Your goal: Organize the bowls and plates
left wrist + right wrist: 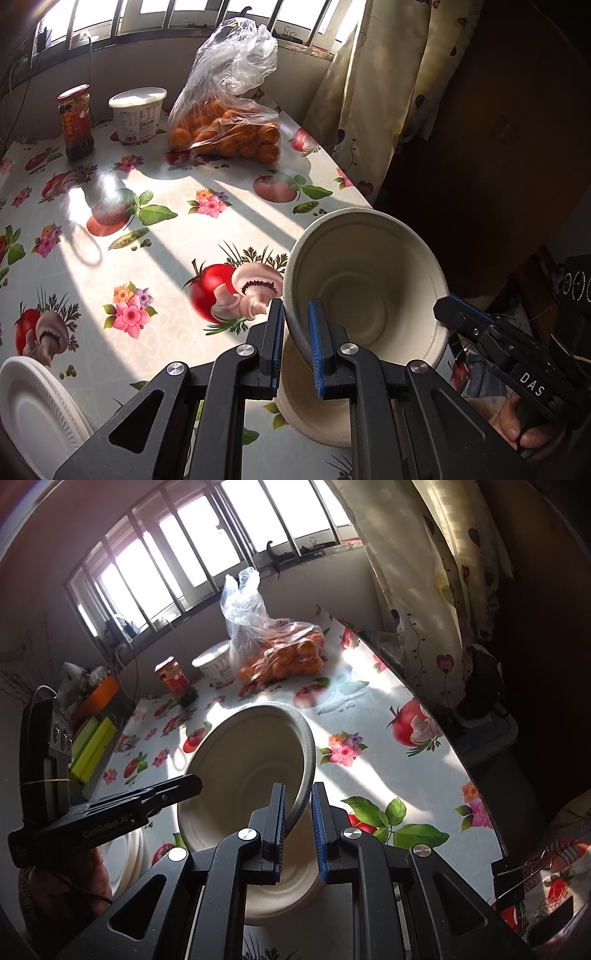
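A beige paper bowl (369,288) is held tilted on its side above the table. My left gripper (297,336) is shut on its left rim. My right gripper (298,819) is shut on the opposite rim of the same bowl (251,764); its fingers (461,317) show in the left wrist view at the bowl's right edge. Below the held bowl a second beige bowl (317,410) stands on the table; it also shows in the right wrist view (284,897). White foam plates (33,406) are stacked at the near left, and show in the right wrist view (129,853).
The table has a flowered oilcloth (155,229). At its far side stand a red-lidded jar (75,122), a white tub (137,114) and a plastic bag of oranges (225,125). A curtain (369,92) hangs at the table's right edge. Green boxes (92,749) lie at the left.
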`<state>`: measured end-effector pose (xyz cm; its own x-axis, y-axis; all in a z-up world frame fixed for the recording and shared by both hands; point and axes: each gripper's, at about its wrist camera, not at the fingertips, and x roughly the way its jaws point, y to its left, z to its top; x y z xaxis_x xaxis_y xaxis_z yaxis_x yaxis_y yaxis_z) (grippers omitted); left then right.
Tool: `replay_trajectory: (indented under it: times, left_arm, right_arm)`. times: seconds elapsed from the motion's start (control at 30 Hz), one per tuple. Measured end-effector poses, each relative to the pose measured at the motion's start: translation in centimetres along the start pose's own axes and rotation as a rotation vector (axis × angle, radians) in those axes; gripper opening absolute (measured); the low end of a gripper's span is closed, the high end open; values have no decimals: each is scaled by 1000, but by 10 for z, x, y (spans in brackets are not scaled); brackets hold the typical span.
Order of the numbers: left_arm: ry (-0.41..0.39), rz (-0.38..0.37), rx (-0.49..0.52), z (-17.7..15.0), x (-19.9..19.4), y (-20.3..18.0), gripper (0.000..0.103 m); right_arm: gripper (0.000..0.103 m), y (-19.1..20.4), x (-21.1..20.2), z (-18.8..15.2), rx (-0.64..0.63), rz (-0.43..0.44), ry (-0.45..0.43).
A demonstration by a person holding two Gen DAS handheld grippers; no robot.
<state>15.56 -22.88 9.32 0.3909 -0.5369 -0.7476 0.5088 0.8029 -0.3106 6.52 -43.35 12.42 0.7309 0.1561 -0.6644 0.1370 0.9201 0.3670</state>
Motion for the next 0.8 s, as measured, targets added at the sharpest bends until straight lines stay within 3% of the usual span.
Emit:
replay_trajectory:
  times: [0.8]
  left_arm:
    - [55, -9, -8, -25, 3, 2, 14]
  right_arm:
    - [14, -5, 2, -27, 52, -18, 51]
